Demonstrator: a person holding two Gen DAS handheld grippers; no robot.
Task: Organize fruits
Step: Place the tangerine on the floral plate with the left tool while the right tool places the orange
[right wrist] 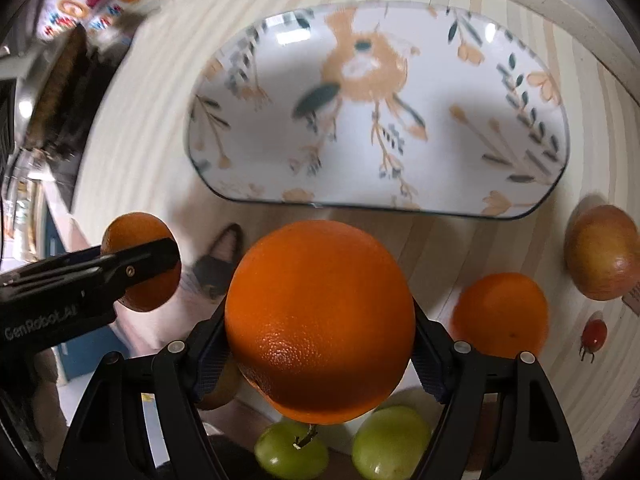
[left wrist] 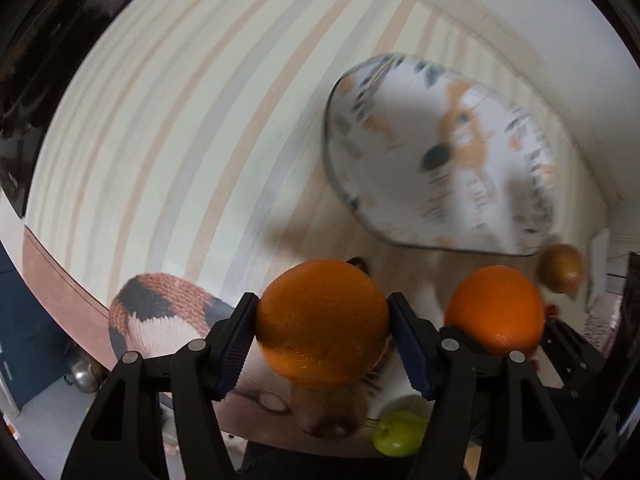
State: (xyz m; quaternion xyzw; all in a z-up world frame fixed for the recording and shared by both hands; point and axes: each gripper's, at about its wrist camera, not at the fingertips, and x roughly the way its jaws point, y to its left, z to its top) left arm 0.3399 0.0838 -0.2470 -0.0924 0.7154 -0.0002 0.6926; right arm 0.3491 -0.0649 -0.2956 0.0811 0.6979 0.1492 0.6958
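Note:
My left gripper (left wrist: pixel 322 334) is shut on an orange (left wrist: pixel 320 300), both blue pads pressing its sides, lifted above the striped table. My right gripper (right wrist: pixel 320 332) is shut on a larger-looking orange (right wrist: pixel 320 288), also off the table. In the right wrist view the left gripper's finger (right wrist: pixel 148 260) crosses its orange (right wrist: pixel 136 232) at the left. In the left wrist view the right-hand orange (left wrist: pixel 496 304) shows at the right. A third orange (right wrist: pixel 502 312) rests on the table. A flowered oval plate (right wrist: pixel 380 184) (left wrist: pixel 400 220) lies just beyond both grippers, with nothing on it.
A red-yellow apple (right wrist: pixel 600 256) (left wrist: pixel 560 272) and a cherry tomato (right wrist: pixel 594 334) lie at the right. Two green fruits (right wrist: pixel 292 452) (right wrist: pixel 390 444) sit near the table's front edge. A brown-black-white knitted thing (left wrist: pixel 160 312) shows past the edge. The striped cloth (left wrist: pixel 180 120) spreads left.

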